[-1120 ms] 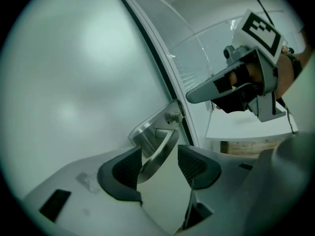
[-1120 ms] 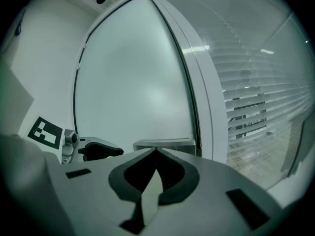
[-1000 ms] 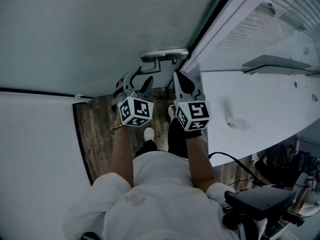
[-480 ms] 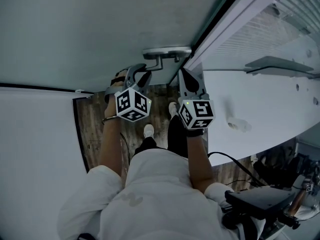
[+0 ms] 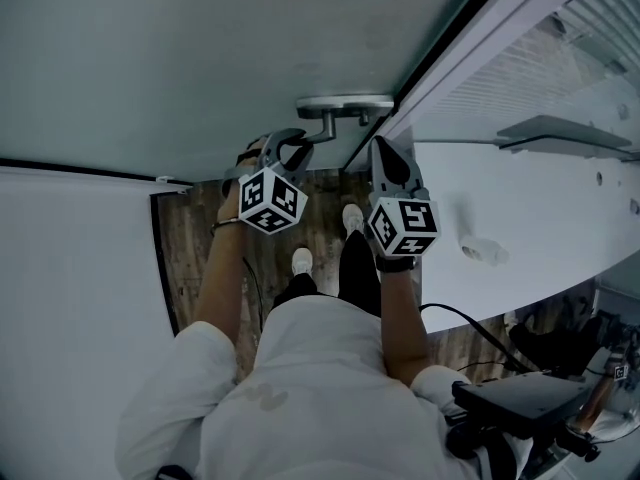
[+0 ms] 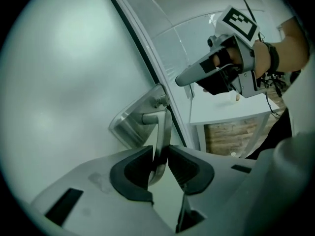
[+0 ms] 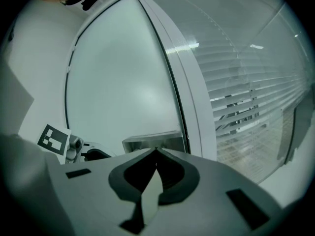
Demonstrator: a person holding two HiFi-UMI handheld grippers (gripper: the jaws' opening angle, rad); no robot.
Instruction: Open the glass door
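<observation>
The frosted glass door carries a metal lever handle on a plate next to the white door frame. My left gripper is at the lever. In the left gripper view the handle runs down between the jaws of the left gripper; they are closing, and both dark pads touch it. My right gripper hovers just right of the handle, shut and holding nothing. In the right gripper view its tips meet in front of the handle plate.
A white ledge runs along the right under a pane with blinds behind it. A white panel stands at the left. Below are a wood floor, the person's shoes, and a black device with a cable.
The left gripper's jaws, wide open a second ago, have come together around the lever while the gripper dipped and rolled. The right gripper has hardly moved.
</observation>
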